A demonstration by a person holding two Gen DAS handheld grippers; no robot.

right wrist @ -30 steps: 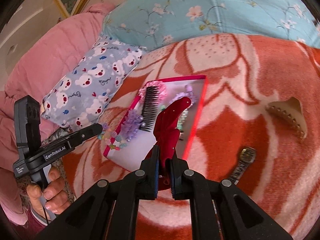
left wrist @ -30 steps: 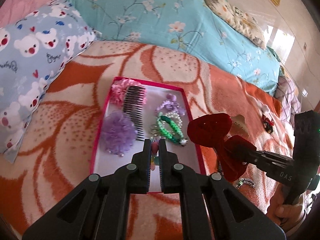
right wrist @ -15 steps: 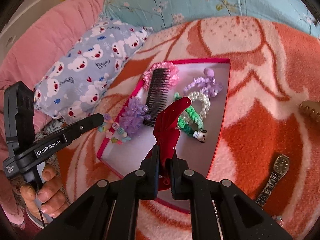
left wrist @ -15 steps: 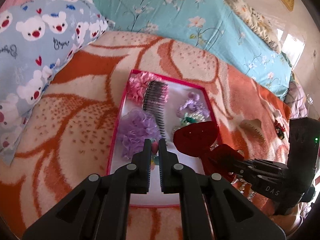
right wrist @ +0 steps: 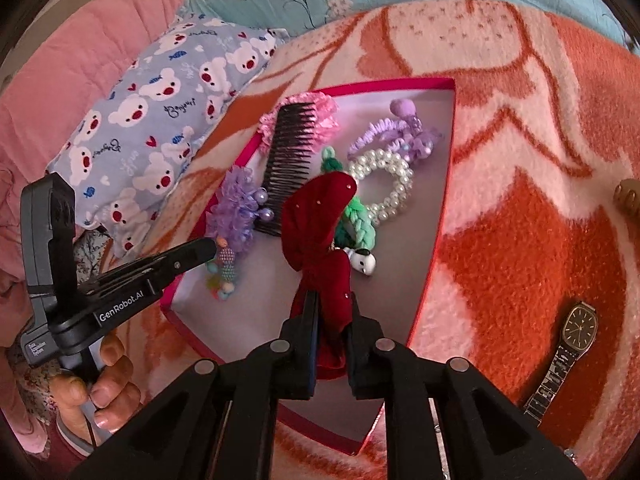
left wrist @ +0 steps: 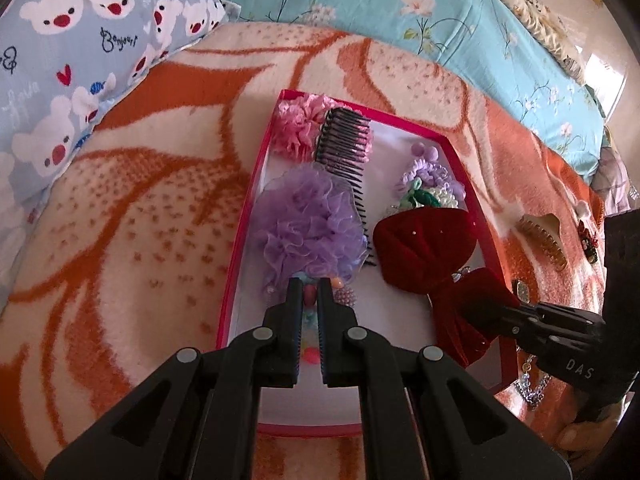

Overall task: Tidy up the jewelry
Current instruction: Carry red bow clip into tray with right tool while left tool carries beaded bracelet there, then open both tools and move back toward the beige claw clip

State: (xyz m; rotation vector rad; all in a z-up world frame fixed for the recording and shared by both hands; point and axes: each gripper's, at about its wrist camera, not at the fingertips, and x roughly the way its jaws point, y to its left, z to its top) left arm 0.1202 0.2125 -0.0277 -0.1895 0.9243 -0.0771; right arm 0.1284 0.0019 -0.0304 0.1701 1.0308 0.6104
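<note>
A pink-rimmed tray (left wrist: 240, 248) (right wrist: 440, 216) lies on the orange blanket. It holds a black comb (left wrist: 344, 148), a purple frilly scrunchie (left wrist: 308, 228), a pink scrunchie (left wrist: 298, 124), a pearl bracelet (right wrist: 384, 184) and a green braided tie (right wrist: 356, 220). My left gripper (left wrist: 310, 282) (right wrist: 208, 246) is shut on a colourful beaded bracelet (left wrist: 308, 296) (right wrist: 226, 260) just above the tray's near left part. My right gripper (right wrist: 332, 298) (left wrist: 476, 302) has a dark red velvet bow (right wrist: 316, 216) (left wrist: 424, 248) between its fingers. Its jaws are opening, and the bow's far end lies over the green tie.
On the blanket right of the tray lie a wristwatch (right wrist: 576, 328), a tan claw clip (left wrist: 544, 236) and a silver chain (left wrist: 530, 388). A bear-print pillow (left wrist: 80, 60) sits to the left and a floral blue pillow (left wrist: 440, 20) behind. A hand (right wrist: 96, 392) holds the left gripper's handle.
Both grippers have come down and closer over the tray. The red bow has moved from beside the tray to over its right half, and the right fingers stand slightly wider apart.
</note>
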